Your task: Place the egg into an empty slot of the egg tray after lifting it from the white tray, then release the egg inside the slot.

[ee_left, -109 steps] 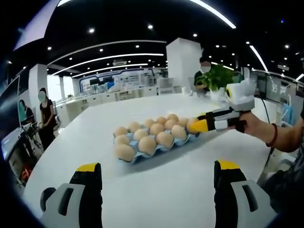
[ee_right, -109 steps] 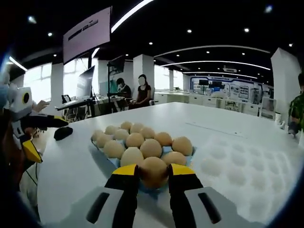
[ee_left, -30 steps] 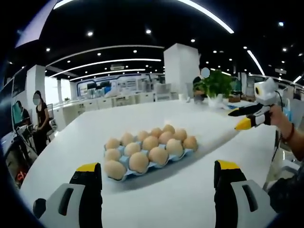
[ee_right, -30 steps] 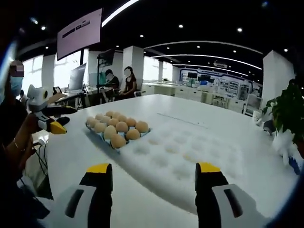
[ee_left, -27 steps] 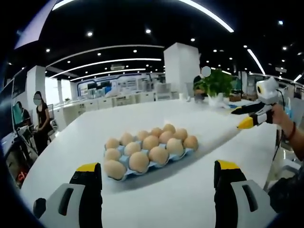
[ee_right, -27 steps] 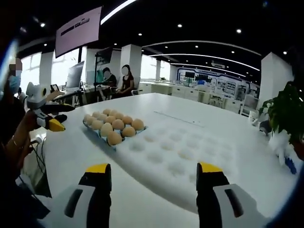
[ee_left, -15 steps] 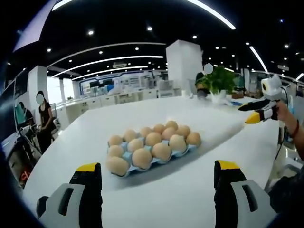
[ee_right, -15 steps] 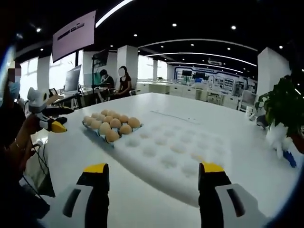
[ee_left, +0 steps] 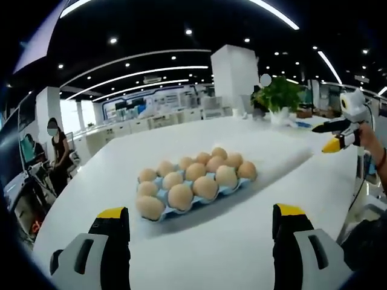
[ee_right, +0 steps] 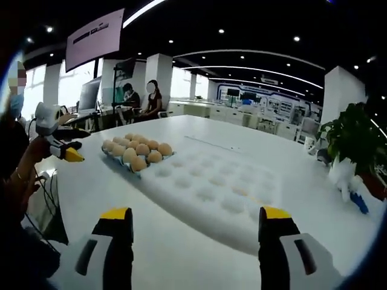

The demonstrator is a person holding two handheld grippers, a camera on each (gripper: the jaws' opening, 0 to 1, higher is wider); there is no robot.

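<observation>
On the table: a white table [ee_left: 199, 241] carries the blue egg tray [ee_left: 196, 196] toward its middle, its slots filled with brown eggs [ee_left: 195, 180].
White tray: the white tray [ee_right: 217, 193] lies just beside the egg tray – its dimples bare.
Left gripper: the left gripper [ee_left: 196, 238] hovers near the table's edge, jaws spread wide, grasping nothing.
Right gripper: the right gripper [ee_right: 192, 238] – jaws parted, released – hangs before the white tray.

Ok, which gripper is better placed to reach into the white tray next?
Right. The right gripper is open, with the white tray straight ahead between its jaws. The left gripper faces the egg tray, with the white tray beyond it.
</observation>
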